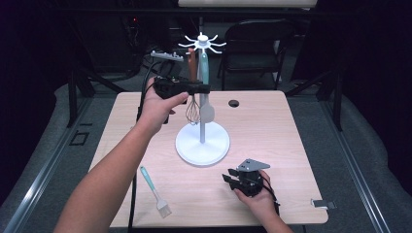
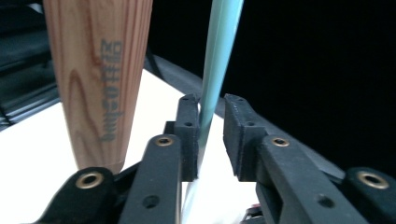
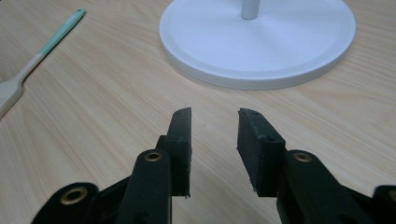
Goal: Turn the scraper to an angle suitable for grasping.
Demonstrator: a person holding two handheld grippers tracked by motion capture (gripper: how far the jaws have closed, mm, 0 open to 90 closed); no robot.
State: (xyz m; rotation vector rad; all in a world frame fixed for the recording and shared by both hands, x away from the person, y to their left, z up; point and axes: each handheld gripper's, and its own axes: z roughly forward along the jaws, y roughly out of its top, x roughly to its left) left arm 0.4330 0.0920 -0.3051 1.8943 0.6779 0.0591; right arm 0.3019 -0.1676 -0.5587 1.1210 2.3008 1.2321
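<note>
Straddling the teal spatula handle (image 2: 219, 60) beside the whisk handle (image 2: 95, 79), left fingers (image 2: 187, 135) parted; right fingers (image 3: 180, 144) open.

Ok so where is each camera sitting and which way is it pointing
High view: above the person's side, looking forward and down on the table; both forearms, left tongs at the utensil stand, right tongs.
Left gripper view: rides the left tongs, looking along the jaws at the teal handle between them, wooden handle beside.
Right gripper view: rides the right tongs, looking low across the table at the stand's base.
Shared: high and right gripper views both show the brush.
</note>
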